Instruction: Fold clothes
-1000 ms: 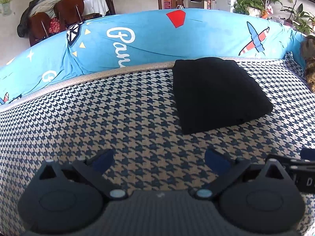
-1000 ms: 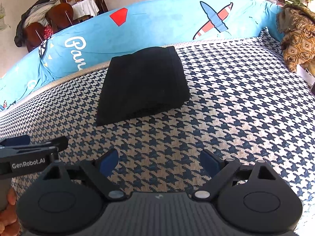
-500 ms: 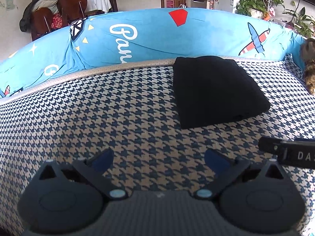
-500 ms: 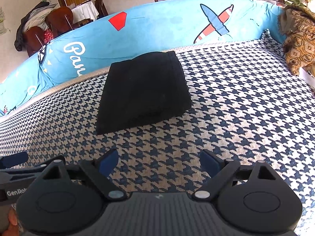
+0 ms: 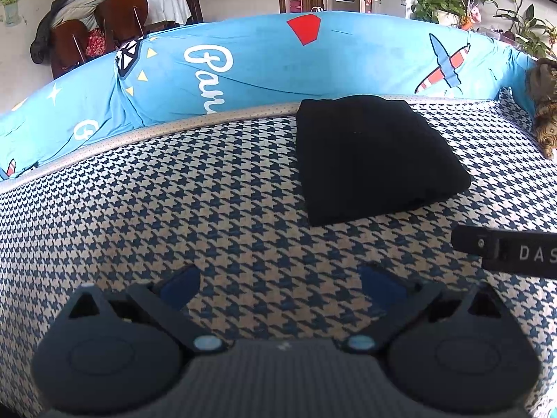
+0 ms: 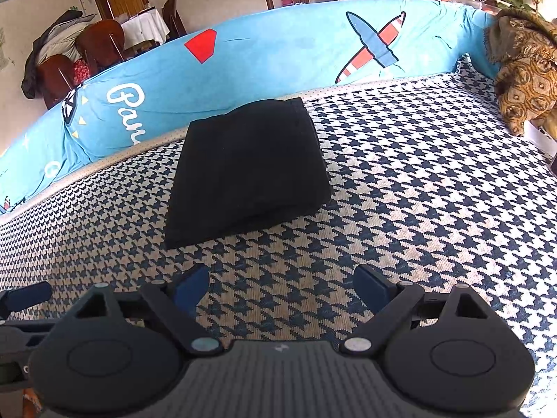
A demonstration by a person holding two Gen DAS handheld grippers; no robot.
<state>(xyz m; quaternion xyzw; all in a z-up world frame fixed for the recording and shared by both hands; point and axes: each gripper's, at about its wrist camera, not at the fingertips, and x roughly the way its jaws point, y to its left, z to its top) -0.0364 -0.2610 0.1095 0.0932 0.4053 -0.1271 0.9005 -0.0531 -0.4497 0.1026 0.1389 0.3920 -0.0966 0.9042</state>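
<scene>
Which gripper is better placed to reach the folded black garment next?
Right, marginally. The black garment lies almost straight ahead of the open right gripper; from the open left gripper it sits off to the right.

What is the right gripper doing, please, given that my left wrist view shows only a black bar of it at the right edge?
Observer: The right gripper is open, with nothing between its fingers but the houndstooth cover below.
Operator: Thank you. What lies to the right of the folded black garment, where my view cuts off?
Observer: To the right of the black garment there is only houndstooth cover, up to a brown patterned cloth heaped at the sofa's end, against the blue backrest.
</scene>
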